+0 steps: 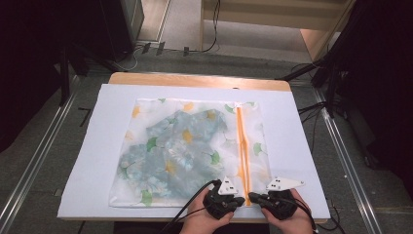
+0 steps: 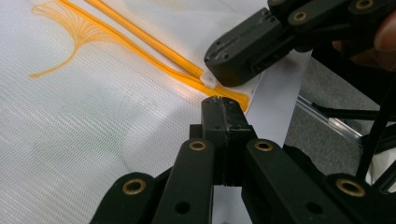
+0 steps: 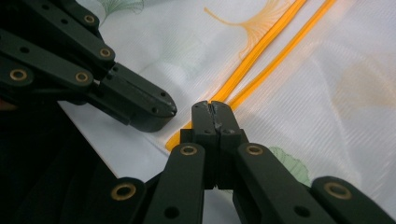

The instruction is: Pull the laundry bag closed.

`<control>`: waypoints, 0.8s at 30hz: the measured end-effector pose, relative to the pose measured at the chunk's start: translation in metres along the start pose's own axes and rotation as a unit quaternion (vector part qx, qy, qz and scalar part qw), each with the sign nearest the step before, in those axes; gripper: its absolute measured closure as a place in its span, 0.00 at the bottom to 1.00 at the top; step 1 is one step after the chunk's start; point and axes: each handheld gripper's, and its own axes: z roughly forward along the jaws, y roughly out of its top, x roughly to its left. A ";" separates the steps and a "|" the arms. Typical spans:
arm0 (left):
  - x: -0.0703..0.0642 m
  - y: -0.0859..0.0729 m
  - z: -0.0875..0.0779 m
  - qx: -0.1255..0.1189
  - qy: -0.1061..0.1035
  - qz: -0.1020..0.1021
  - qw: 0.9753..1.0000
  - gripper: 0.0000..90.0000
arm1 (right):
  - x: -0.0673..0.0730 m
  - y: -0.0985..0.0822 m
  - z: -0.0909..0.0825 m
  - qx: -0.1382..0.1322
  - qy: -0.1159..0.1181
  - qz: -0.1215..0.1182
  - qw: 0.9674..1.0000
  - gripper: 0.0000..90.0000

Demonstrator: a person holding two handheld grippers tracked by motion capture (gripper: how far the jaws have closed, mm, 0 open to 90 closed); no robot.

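Two grippers meet at the lower middle of the high view: the left gripper (image 1: 237,201) and right gripper (image 1: 254,197), jaws closed on nothing, at the near end of the orange zipper (image 1: 242,146) of a white mesh laundry bag (image 1: 146,146) printed with leaves, lying on the white surface (image 1: 302,146). Pinch the small white pull (image 2: 208,79) squarely while pinning the slippery mesh flat.

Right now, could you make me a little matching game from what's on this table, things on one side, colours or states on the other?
Things:
1. zipper
2. mesh laundry bag
3. left hand-held gripper
4. table cover

Descriptions:
A. plain white sheet
B. orange
C. jaws shut, at the zipper's near end
D. see-through white with a leaf print, floral cloth inside

Pairs: 1-B, 2-D, 3-C, 4-A
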 end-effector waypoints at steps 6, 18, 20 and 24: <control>-0.001 -0.001 0.000 -0.006 0.000 -0.001 1.000 1.00 | 0.001 0.003 0.004 0.002 -0.016 -0.013 1.000 1.00; 0.000 -0.001 0.000 -0.003 -0.001 0.004 1.000 1.00 | -0.014 0.017 0.011 -0.013 -0.045 -0.013 0.999 1.00; -0.001 -0.001 0.000 -0.002 -0.001 0.005 1.000 1.00 | -0.018 0.021 0.013 -0.017 -0.048 -0.008 0.999 1.00; -0.001 -0.001 0.000 -0.003 0.000 0.007 1.000 1.00 | -0.027 0.029 0.017 -0.020 -0.054 -0.009 0.998 1.00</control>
